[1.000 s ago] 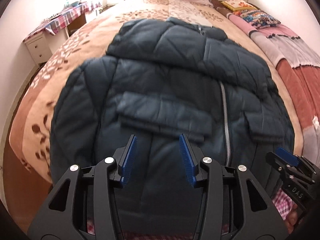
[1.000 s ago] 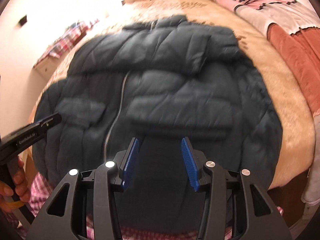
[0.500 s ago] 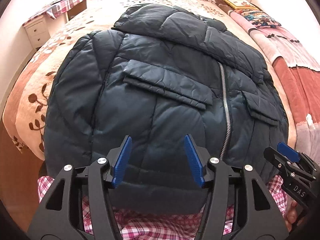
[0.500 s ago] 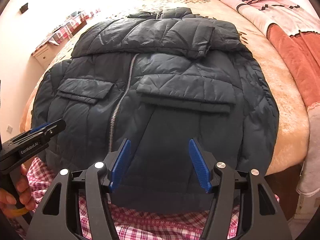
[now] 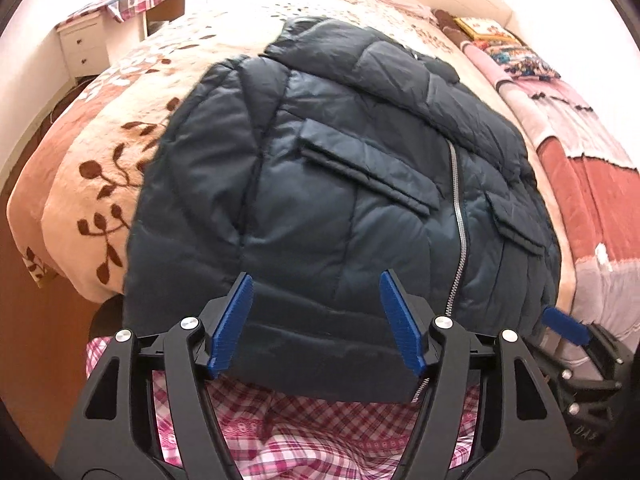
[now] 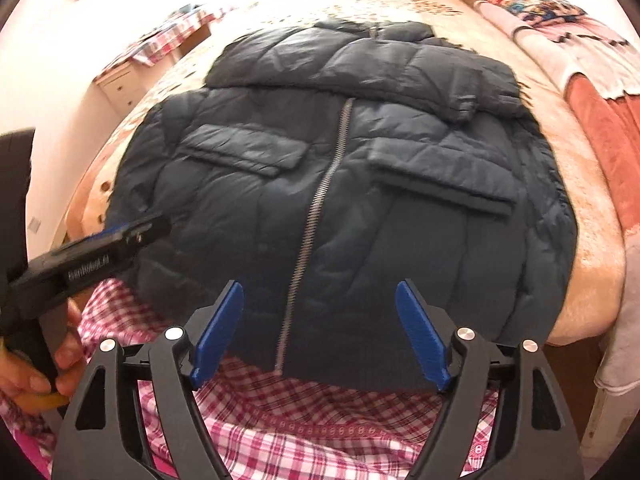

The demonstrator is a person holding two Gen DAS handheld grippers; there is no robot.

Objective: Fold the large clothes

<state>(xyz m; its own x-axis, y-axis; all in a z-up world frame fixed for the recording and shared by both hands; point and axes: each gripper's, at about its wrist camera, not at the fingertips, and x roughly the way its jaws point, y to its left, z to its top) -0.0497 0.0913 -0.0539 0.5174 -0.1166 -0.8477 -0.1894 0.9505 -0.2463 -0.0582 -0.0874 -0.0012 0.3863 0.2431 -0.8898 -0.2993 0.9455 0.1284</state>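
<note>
The jacket [image 5: 344,184] is laid zipped, front up, on the bed [image 5: 92,152], hem at the near edge. Both jaws are being opened over the hem with nothing pinched: left gripper [image 5: 316,320], right gripper [image 6: 320,332]. Judged a regrasp step; next, the hem would need seizing for a fold toward the collar.

- The left wrist view looks steeply down from close above the jacket [image 5: 340,184] hem, up the bed [image 5: 120,128].
- The right wrist view [image 6: 344,184] looks likewise from beside it.
- Both share jacket and bed.
</note>
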